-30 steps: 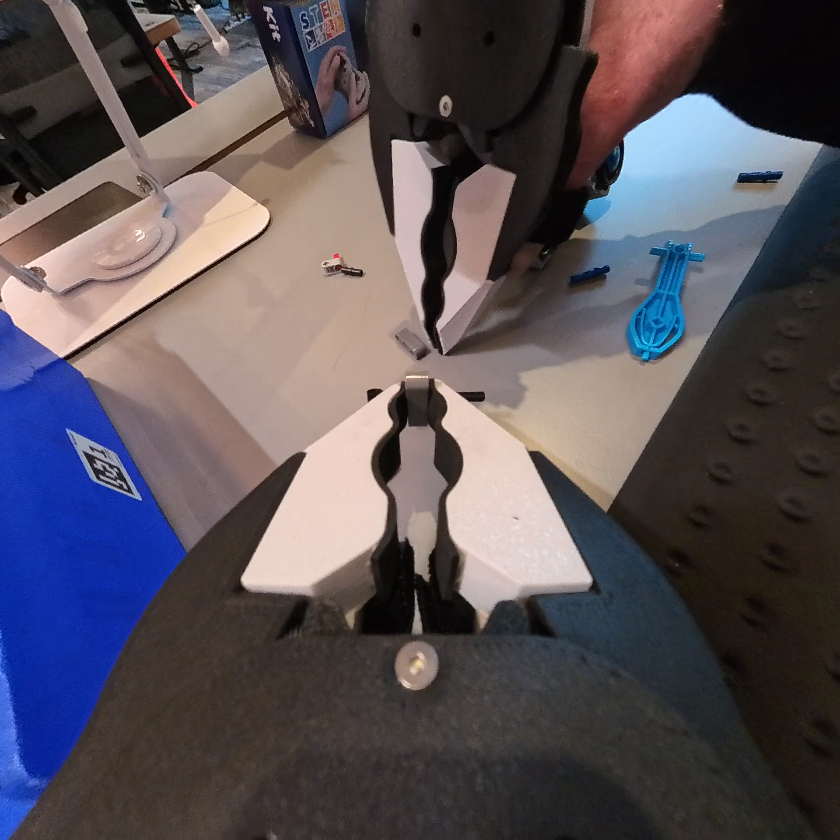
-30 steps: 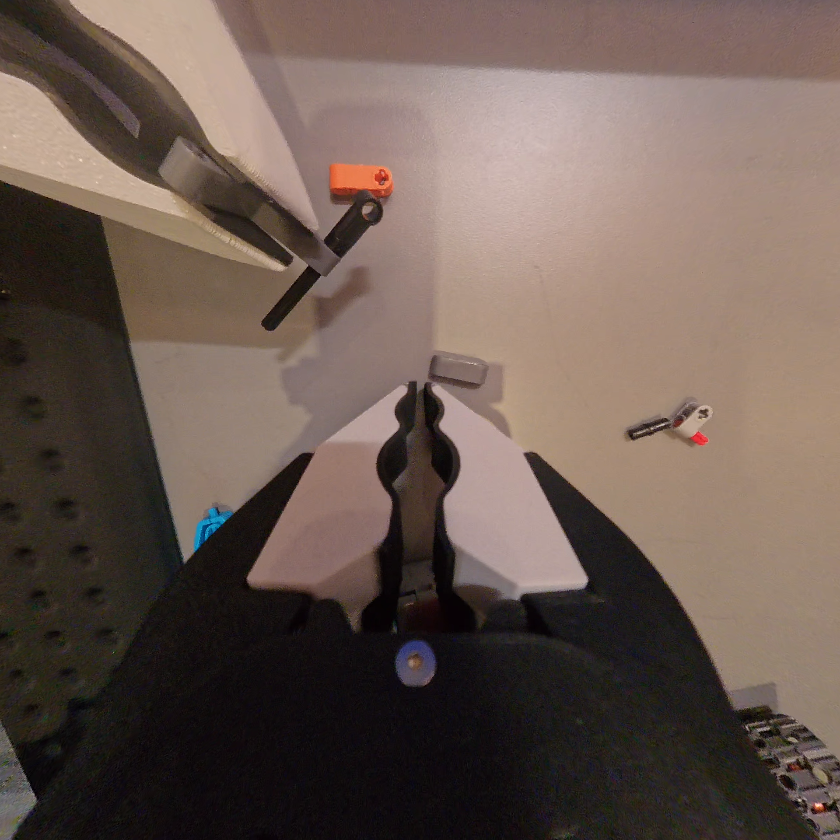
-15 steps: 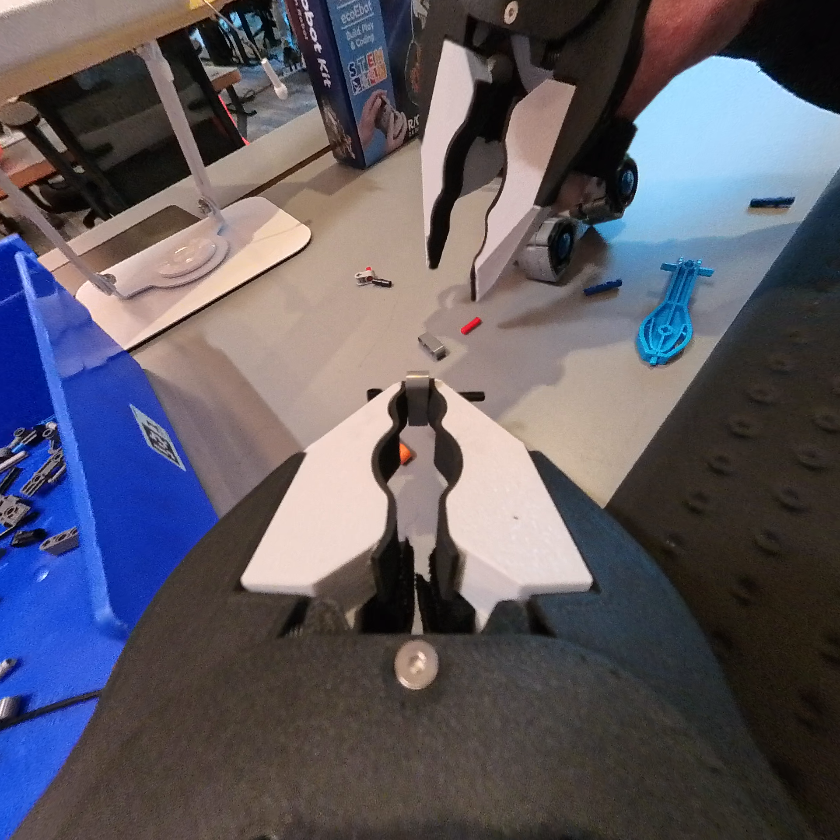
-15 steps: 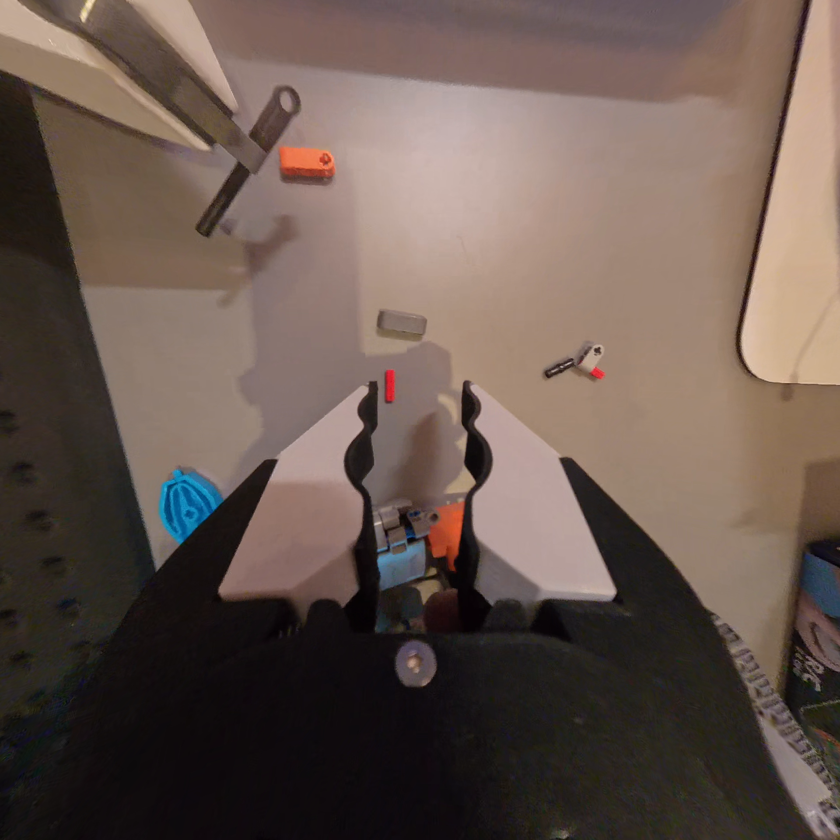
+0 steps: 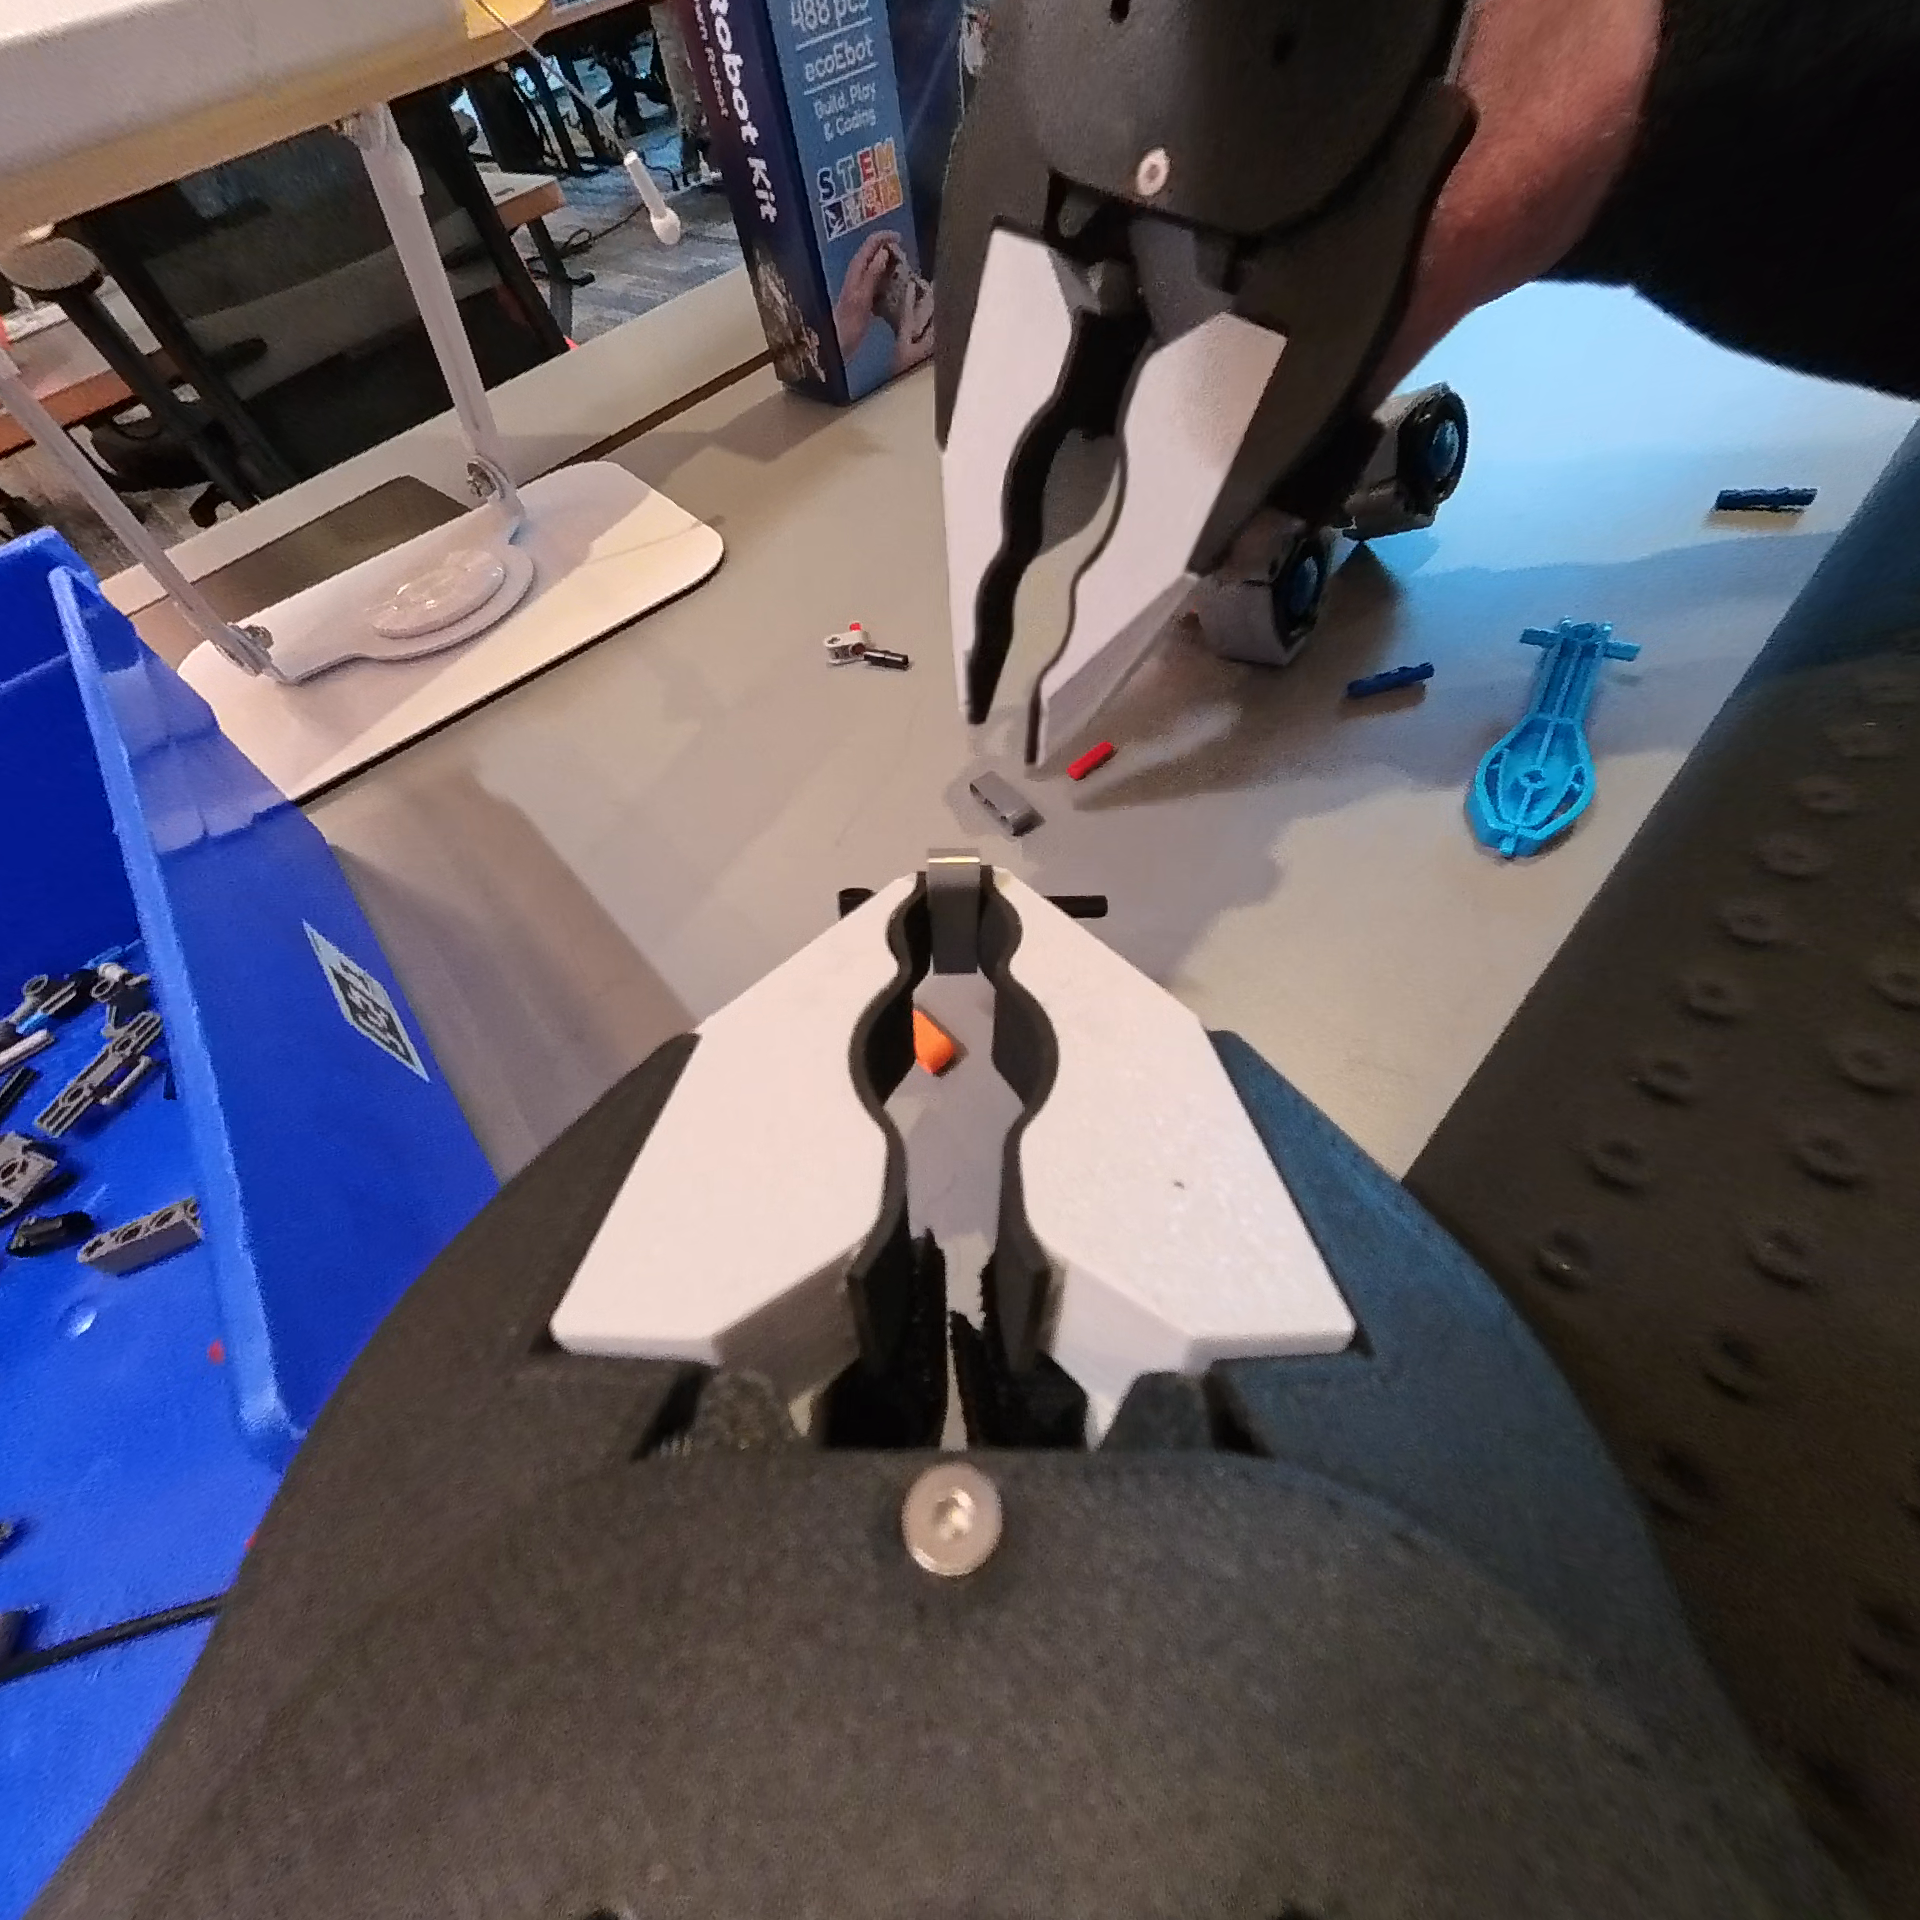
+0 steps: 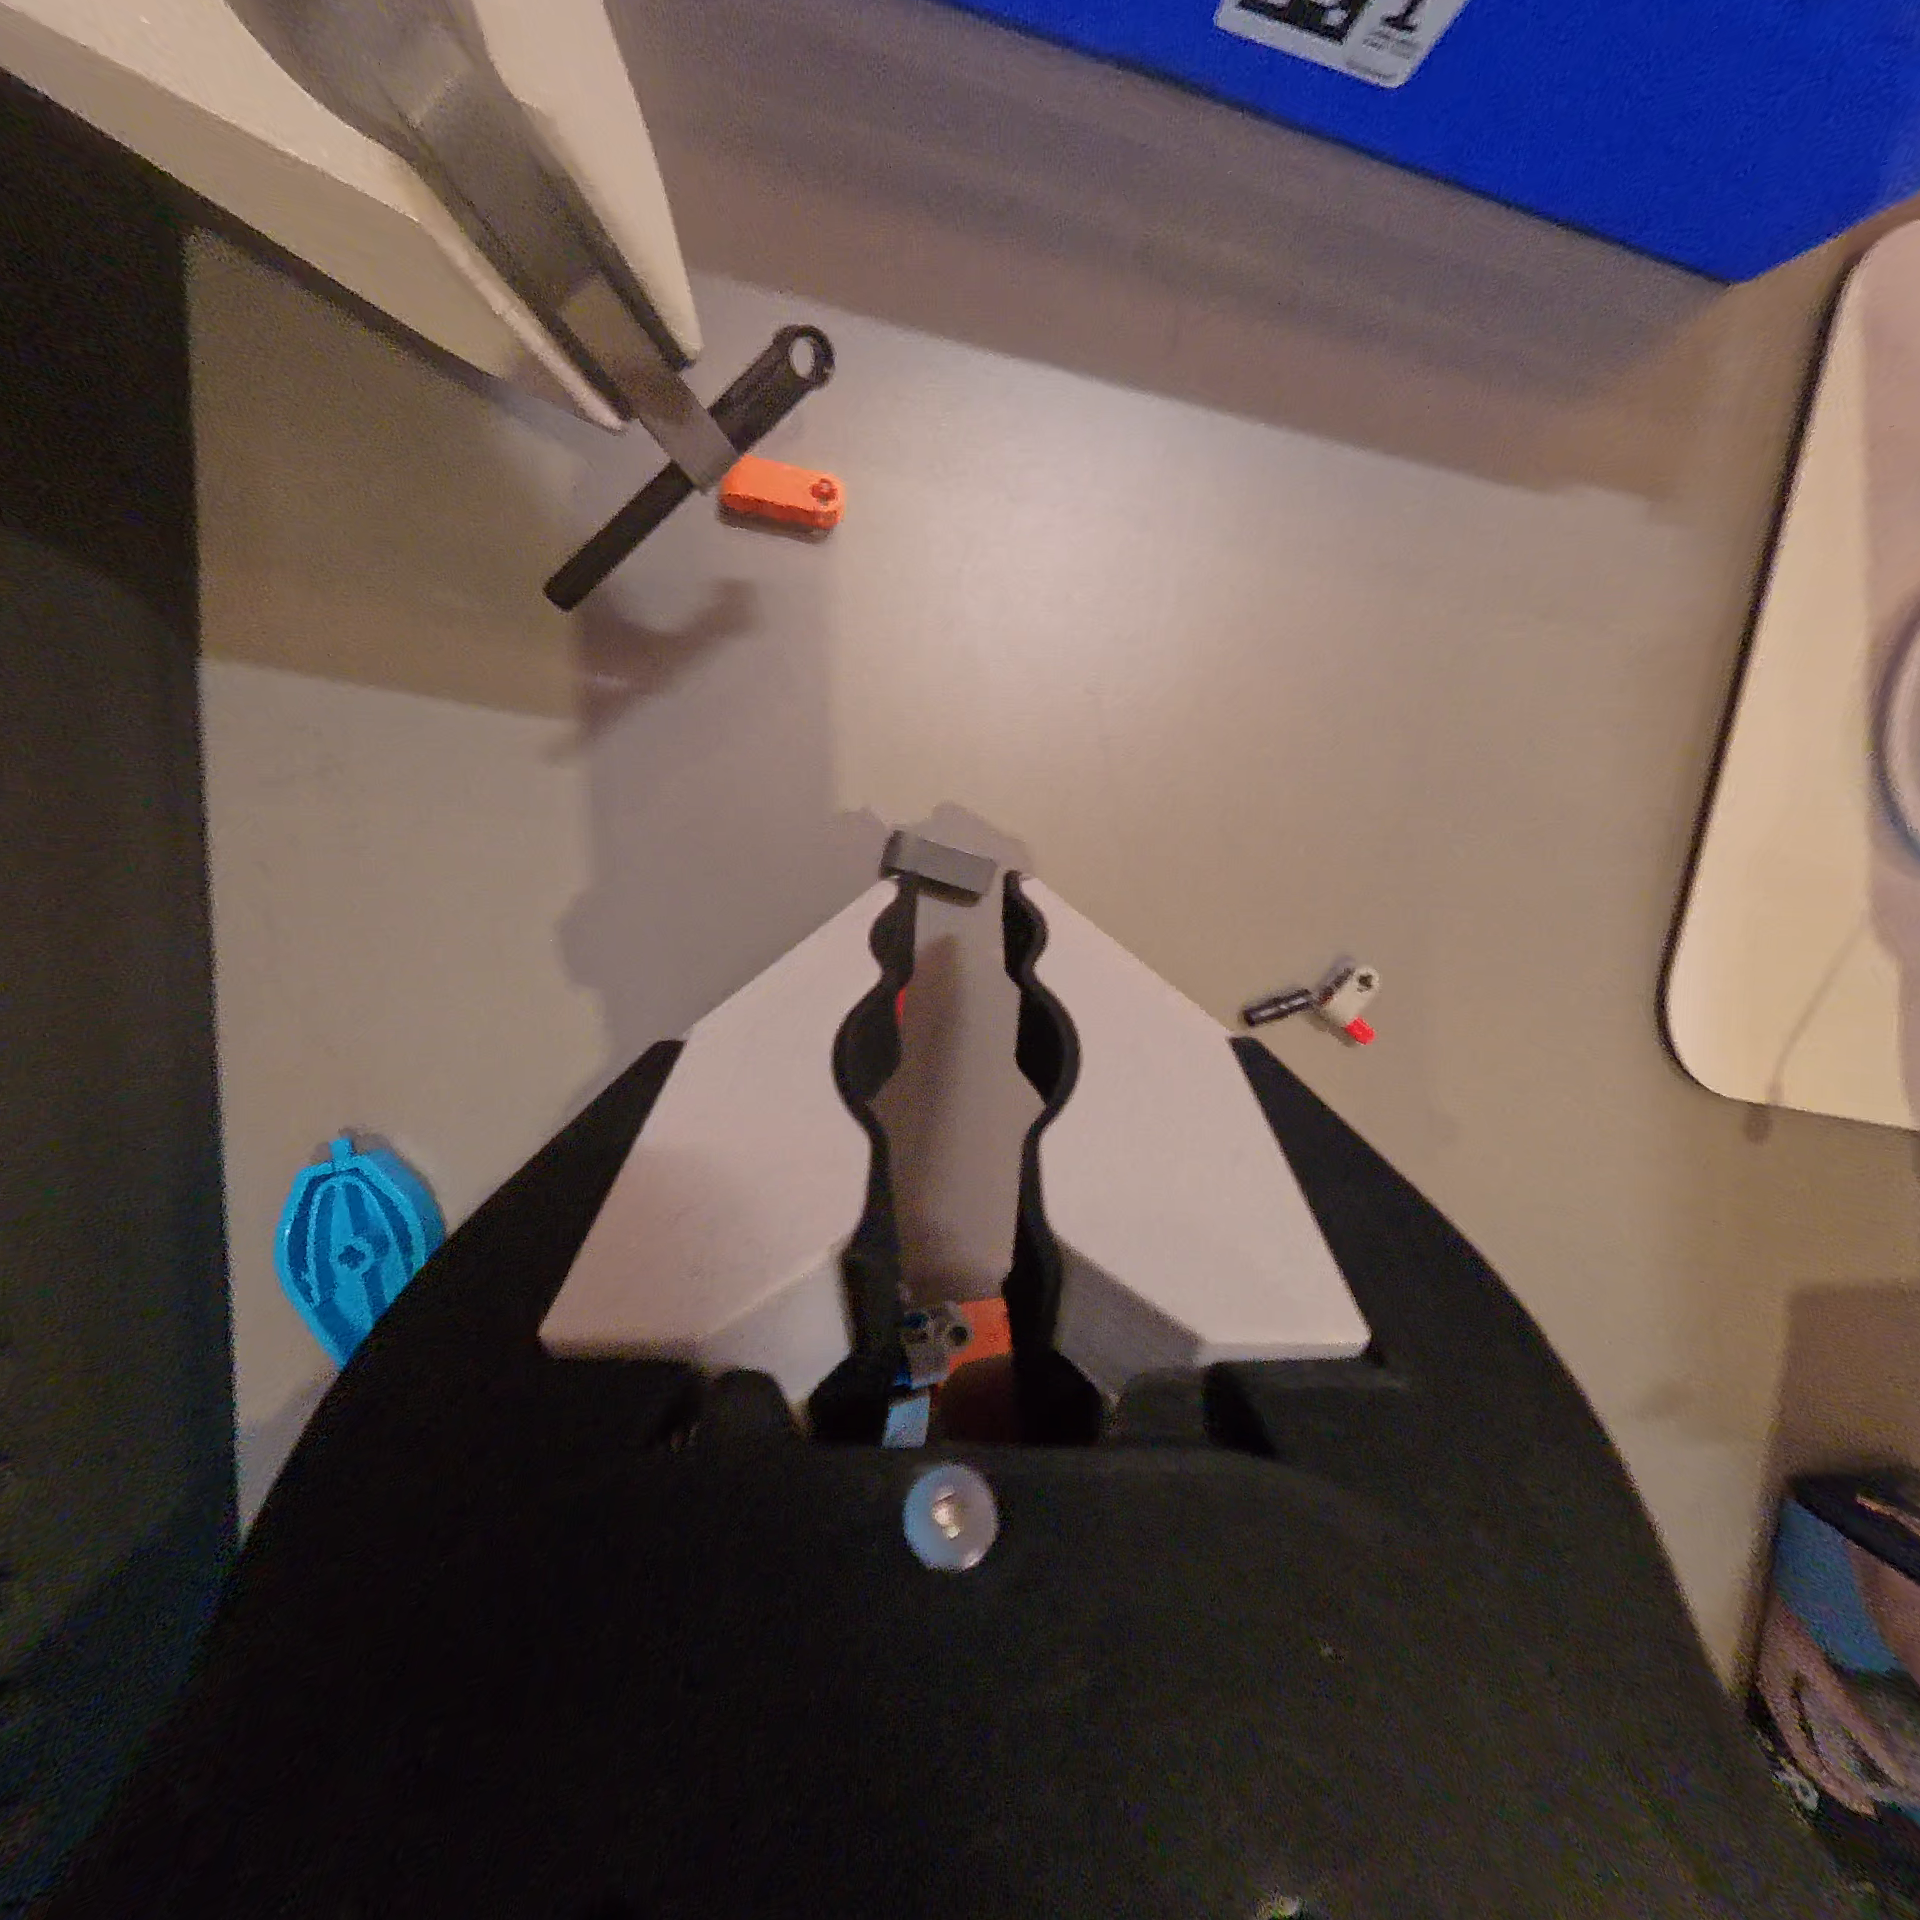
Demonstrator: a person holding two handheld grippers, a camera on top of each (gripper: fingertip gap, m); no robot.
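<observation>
My left gripper (image 5: 954, 885) is shut on a small grey piece (image 5: 954, 927) with a black axle (image 5: 1087, 906) through it, held above the grey table (image 5: 675, 831). It also shows in the right wrist view (image 6: 649, 410), with the grey piece (image 6: 694, 442) and the axle (image 6: 774, 387) at its tip. My right gripper (image 6: 956, 888) is open, fingers a little apart, with a loose grey piece (image 6: 935, 862) on the table at its tips. The left wrist view shows it (image 5: 1006, 729) just above that piece (image 5: 1006, 806), not pressing on it. A red pin (image 5: 1091, 761) lies beside it. An orange piece (image 6: 781, 496) lies under the left gripper.
A blue bin (image 5: 208, 935) with several small parts stands at the left. A white stand base (image 5: 468, 613), a printed box (image 5: 831, 208) and a wheeled model (image 5: 1351, 520) are farther back. A light-blue tool (image 5: 1538, 769), a blue pin (image 5: 1387, 681) and a small white, black and red piece (image 5: 862, 649) lie on the table. One gripper's finger ends stand about 9 cm off the other's. From my right tips it is roughly 12 cm to the blue pin (image 5: 1387, 681); from my left, 15 cm.
My right gripper was shut at the table, then opened and rose, and the red pin appeared on the table. Now its fingers are closer together, low over the loose grey piece. The left grasp is unchanged.
</observation>
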